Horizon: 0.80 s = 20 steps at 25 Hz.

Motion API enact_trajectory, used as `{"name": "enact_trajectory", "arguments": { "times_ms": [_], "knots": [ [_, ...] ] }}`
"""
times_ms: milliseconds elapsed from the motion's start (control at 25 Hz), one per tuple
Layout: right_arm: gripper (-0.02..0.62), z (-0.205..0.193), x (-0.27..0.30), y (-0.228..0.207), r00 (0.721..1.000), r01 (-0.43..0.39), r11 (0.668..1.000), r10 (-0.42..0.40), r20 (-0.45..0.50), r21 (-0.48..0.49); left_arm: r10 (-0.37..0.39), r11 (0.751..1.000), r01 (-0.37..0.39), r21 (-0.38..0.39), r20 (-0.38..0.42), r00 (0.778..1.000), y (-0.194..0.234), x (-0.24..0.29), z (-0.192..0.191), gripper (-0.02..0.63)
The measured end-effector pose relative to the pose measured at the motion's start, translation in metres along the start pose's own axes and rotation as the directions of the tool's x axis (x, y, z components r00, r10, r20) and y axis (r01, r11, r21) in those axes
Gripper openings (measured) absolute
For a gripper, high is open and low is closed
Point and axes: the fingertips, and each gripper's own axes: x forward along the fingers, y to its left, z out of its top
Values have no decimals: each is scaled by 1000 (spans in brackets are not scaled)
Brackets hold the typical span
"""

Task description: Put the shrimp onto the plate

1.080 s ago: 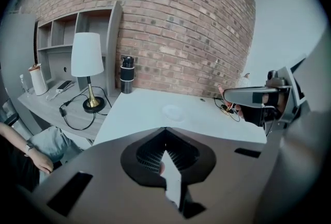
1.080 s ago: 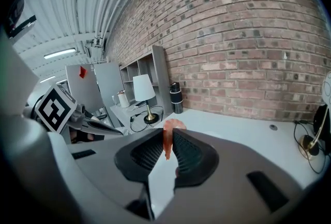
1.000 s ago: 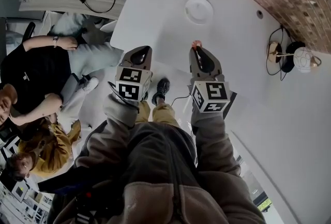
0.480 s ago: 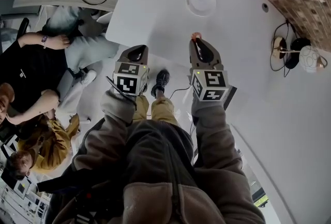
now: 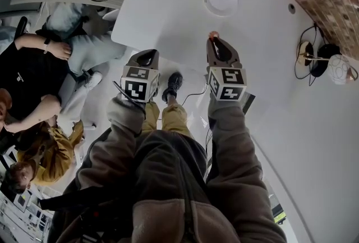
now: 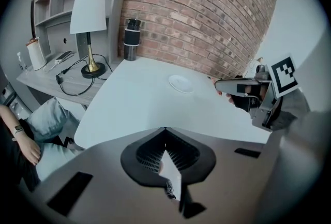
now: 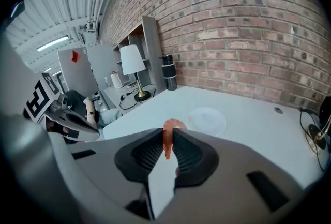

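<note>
While I am easing the right gripper point(image 7: 168, 139) forward over the worktop point(image 7: 258, 130), its fingers are still clamping the shrimp point(image 7: 171, 125) (plate point(image 7: 207, 120) just ahead); the left gripper point(image 6: 165, 131) is idling, fingers together, empty

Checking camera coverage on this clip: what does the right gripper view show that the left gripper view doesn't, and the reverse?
Only the right gripper view: the shrimp pinched between the right gripper's jaws, not yet on the plate. Only the left gripper view: the left gripper, jaws together with nothing between them. Both: the empty white plate on the white table, the lamp, the dark bottle and the brick wall.
</note>
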Motion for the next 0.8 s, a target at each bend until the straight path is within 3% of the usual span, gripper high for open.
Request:
{"name": "enact_trajectory", "arguments": {
  "times_ms": [800],
  "knots": [
    [55,-29,83,-55,992,-6,999,1,-126,-41,4,999,-7,-36,-81,997,14,19,-26,5]
  ]
}}
